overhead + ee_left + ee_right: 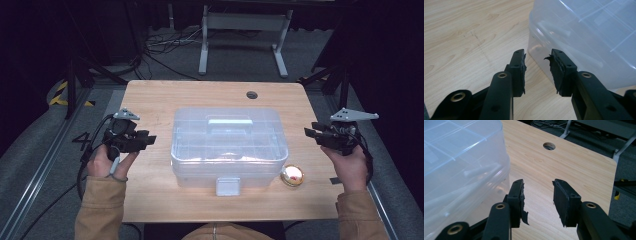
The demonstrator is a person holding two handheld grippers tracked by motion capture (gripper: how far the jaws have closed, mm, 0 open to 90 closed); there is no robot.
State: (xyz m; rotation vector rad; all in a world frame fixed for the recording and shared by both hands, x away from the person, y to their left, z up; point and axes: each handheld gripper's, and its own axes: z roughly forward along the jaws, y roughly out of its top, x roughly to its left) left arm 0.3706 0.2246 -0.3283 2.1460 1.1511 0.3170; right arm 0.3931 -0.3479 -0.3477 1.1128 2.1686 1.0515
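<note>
A clear plastic storage box [229,145] with a lid, a top handle and a front latch sits in the middle of the wooden table [150,100]. My left gripper [148,139] hovers just left of the box, open, with nothing between its jaws. In the left gripper view the left gripper [537,67] points at the box's near corner [584,37]. My right gripper [311,133] is held right of the box, open and empty. The right gripper view has the right gripper [537,195] over bare wood, with the box [461,165] to its left.
A small round gold-rimmed object [292,175] with a red and white centre lies on the table by the box's front right corner. A cable hole [251,94] is at the table's far side. Cables and a metal stand's legs [240,45] are on the floor beyond.
</note>
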